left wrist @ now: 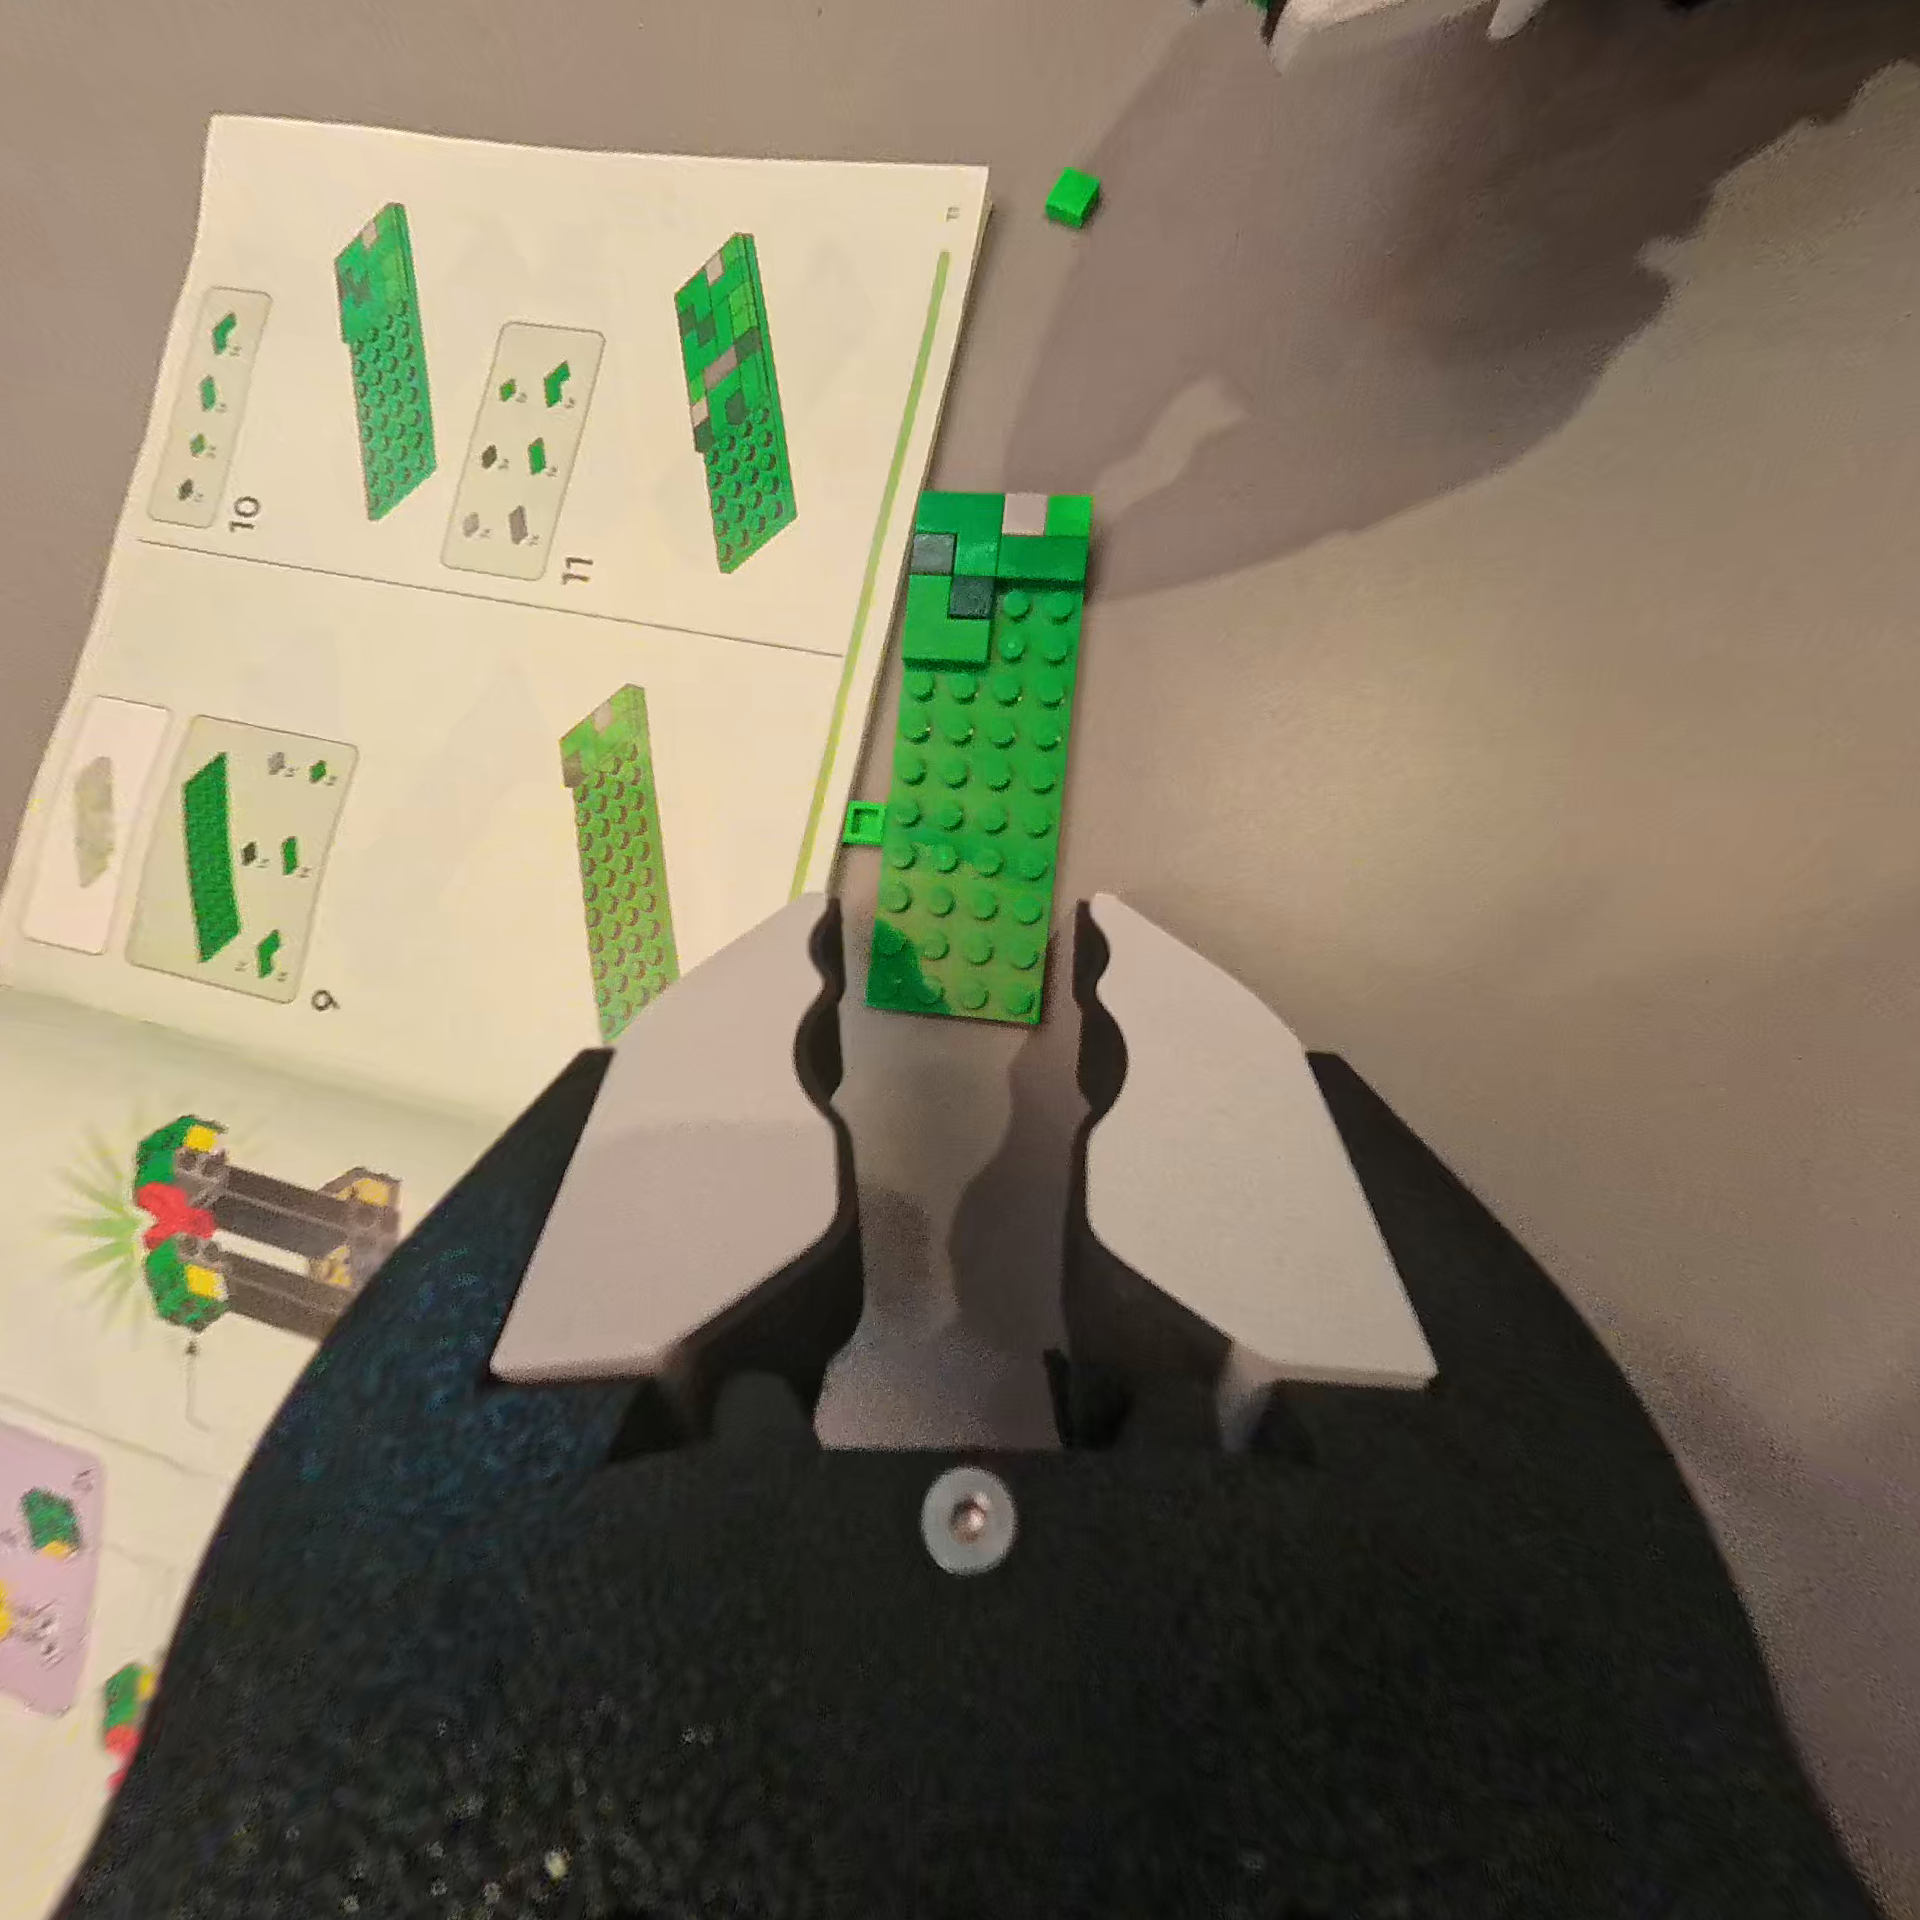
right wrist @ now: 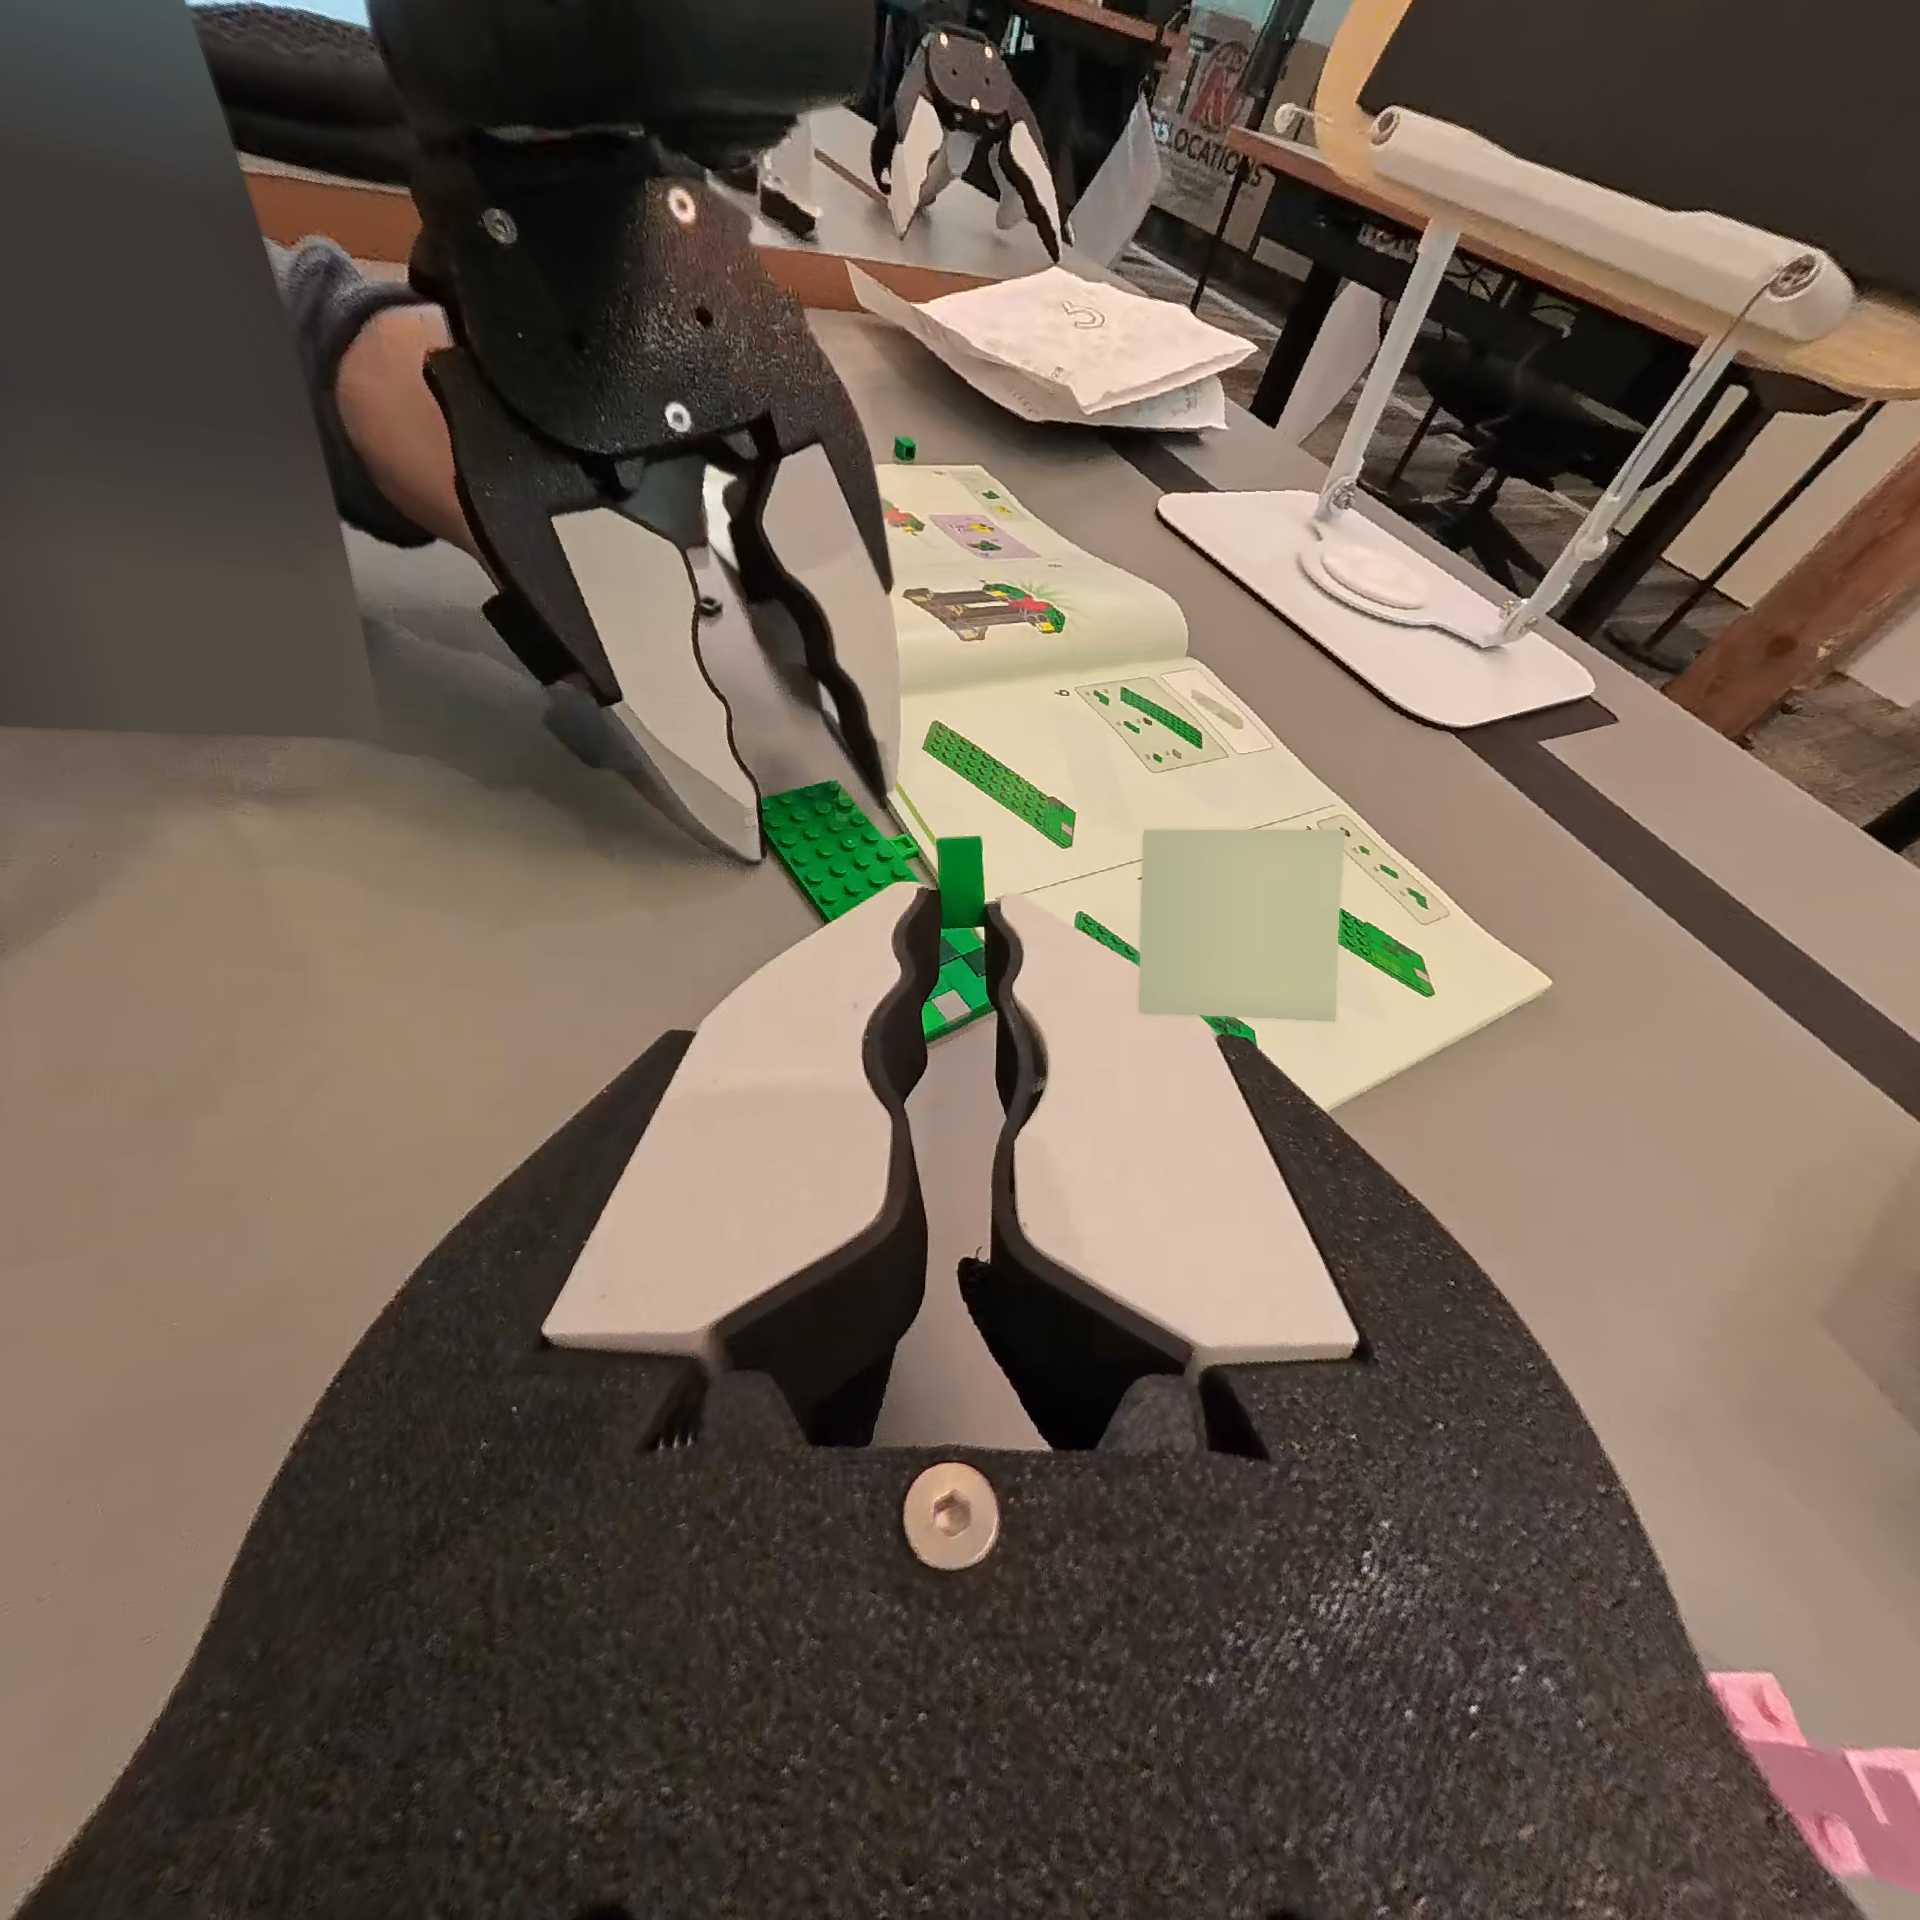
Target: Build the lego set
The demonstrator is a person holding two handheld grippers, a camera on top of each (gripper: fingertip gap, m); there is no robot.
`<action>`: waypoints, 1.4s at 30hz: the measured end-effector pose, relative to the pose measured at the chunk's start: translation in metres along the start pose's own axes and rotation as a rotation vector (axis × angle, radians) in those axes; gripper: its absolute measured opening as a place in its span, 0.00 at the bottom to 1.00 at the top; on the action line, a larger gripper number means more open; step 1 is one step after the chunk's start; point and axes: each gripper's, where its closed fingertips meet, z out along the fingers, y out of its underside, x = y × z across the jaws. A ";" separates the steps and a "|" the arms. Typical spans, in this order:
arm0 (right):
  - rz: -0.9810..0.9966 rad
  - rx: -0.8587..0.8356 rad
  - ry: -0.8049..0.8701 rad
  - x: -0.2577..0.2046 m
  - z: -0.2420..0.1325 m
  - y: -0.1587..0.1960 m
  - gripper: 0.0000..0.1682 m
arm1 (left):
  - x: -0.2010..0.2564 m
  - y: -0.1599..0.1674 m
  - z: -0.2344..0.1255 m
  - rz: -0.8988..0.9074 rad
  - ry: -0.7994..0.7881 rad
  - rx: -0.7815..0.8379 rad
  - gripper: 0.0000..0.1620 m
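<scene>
— Right wrist view: what am I holding?
— My right gripper [right wrist: 954, 914] pinches a small green tile [right wrist: 959, 878] above the green baseplate [right wrist: 847, 847].
— And the left?
— My left gripper [left wrist: 951, 914] gapes, straddling its end on the table [left wrist: 1455, 935], probably as a brace.

The plate [left wrist: 971, 790] is bright green and studded, its far end tiled in dark green, grey and light green. Beside the plate, the cream booklet [left wrist: 499, 582] shows green drawings.
</scene>
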 end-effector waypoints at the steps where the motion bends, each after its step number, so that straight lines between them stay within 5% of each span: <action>1: 0.001 0.002 -0.003 -0.001 0.000 0.000 0.05 | -0.001 0.000 -0.001 0.010 -0.006 -0.010 0.27; 16: -0.001 0.005 -0.034 -0.008 0.003 -0.002 0.05 | 0.034 0.006 -0.006 0.067 0.242 -0.103 0.20; 23: -0.001 -0.003 -0.054 -0.012 0.004 -0.002 0.05 | 0.042 -0.001 -0.002 0.074 0.230 -0.022 0.30; 42: -0.015 -0.069 -0.119 -0.024 0.006 0.004 0.05 | 0.032 -0.020 -0.005 0.148 0.222 0.248 0.19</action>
